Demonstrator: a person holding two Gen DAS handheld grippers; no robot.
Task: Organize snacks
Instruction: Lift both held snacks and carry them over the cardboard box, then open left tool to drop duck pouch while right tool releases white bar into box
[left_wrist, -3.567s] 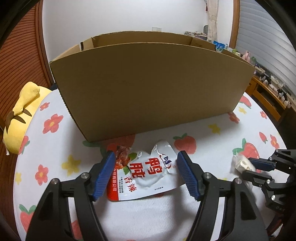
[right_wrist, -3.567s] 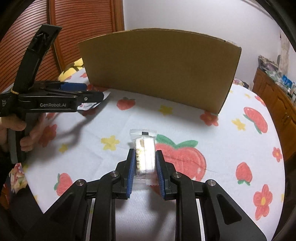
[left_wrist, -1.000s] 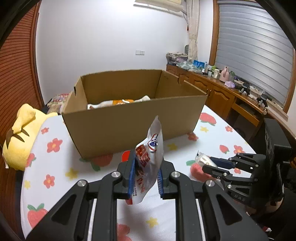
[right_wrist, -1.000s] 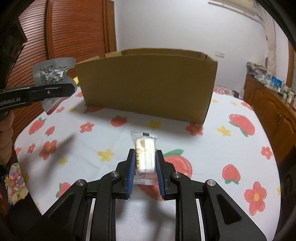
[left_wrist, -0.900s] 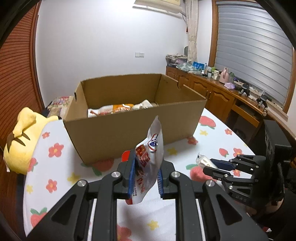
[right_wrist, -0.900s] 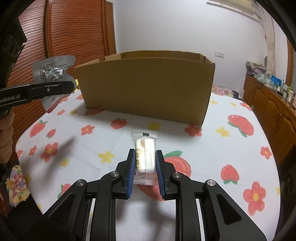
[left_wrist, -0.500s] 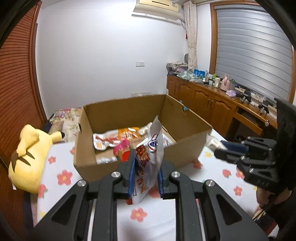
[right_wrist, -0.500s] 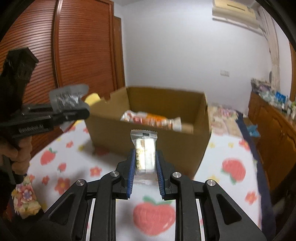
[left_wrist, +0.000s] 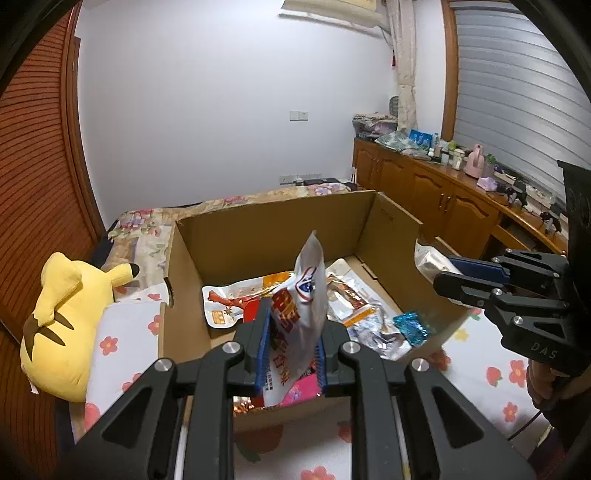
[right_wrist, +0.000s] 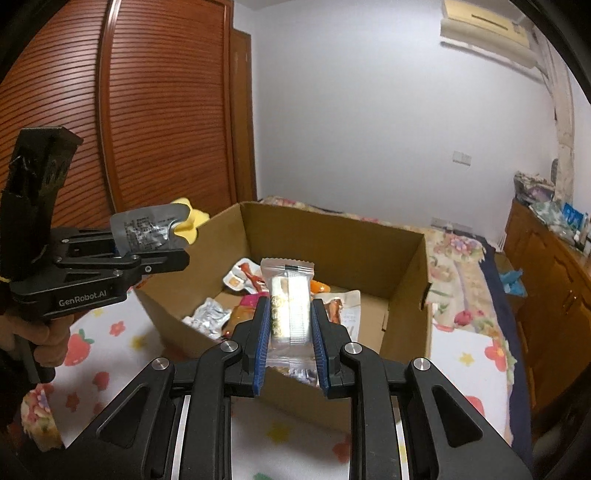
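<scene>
An open cardboard box (left_wrist: 273, 229) (right_wrist: 332, 236) stands on the strawberry-print tablecloth and holds several snack packets (left_wrist: 236, 299). My left gripper (left_wrist: 291, 336) is shut on a white and red snack pouch (left_wrist: 303, 295), held upright above the box's near wall. It also shows in the right wrist view (right_wrist: 147, 254), with the pouch's silver back (right_wrist: 144, 229). My right gripper (right_wrist: 288, 328) is shut on a small clear packet of white wafers (right_wrist: 290, 306), raised over the box's near edge. It shows at the right of the left wrist view (left_wrist: 465, 277).
A yellow plush toy (left_wrist: 62, 317) lies left of the box. The tablecloth (left_wrist: 487, 373) extends in front and to the right. A wooden cabinet (left_wrist: 436, 195) with small items stands at the right. A wooden sliding door (right_wrist: 147, 110) is at the left.
Both grippers have risen from table height with their packets and moved toward the box, so the box's inside now shows from above. Both stay shut.
</scene>
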